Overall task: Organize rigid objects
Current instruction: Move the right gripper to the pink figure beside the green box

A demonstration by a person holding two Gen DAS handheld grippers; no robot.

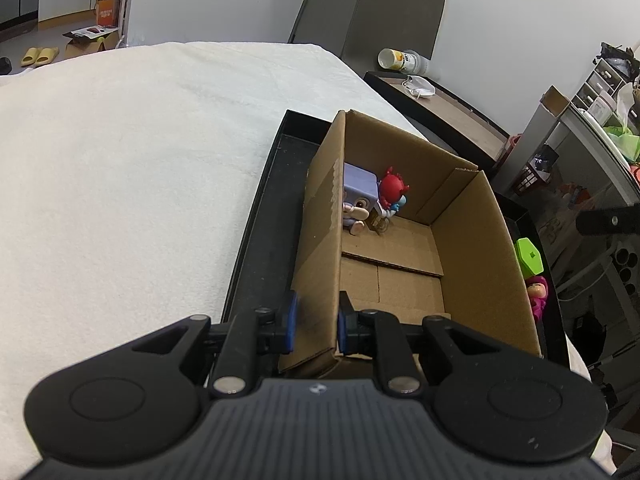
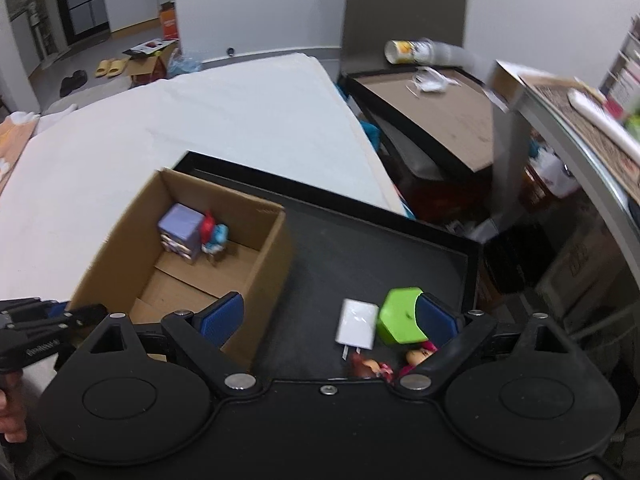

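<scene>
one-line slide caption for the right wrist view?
Open right gripper above the black tray, nearing white charger and green block; cardboard box already holds two toys.

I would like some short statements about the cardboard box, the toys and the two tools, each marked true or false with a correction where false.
1. The left tool is shut on a wall of the cardboard box. True.
2. The cardboard box is empty. False: a purple block toy and a red and blue figure stand in its far corner.
3. The right tool is open and holds nothing. True.
4. The white charger lies inside the box. False: it lies on the black tray, beside the green object.
5. The box stands on the black tray. True.
</scene>
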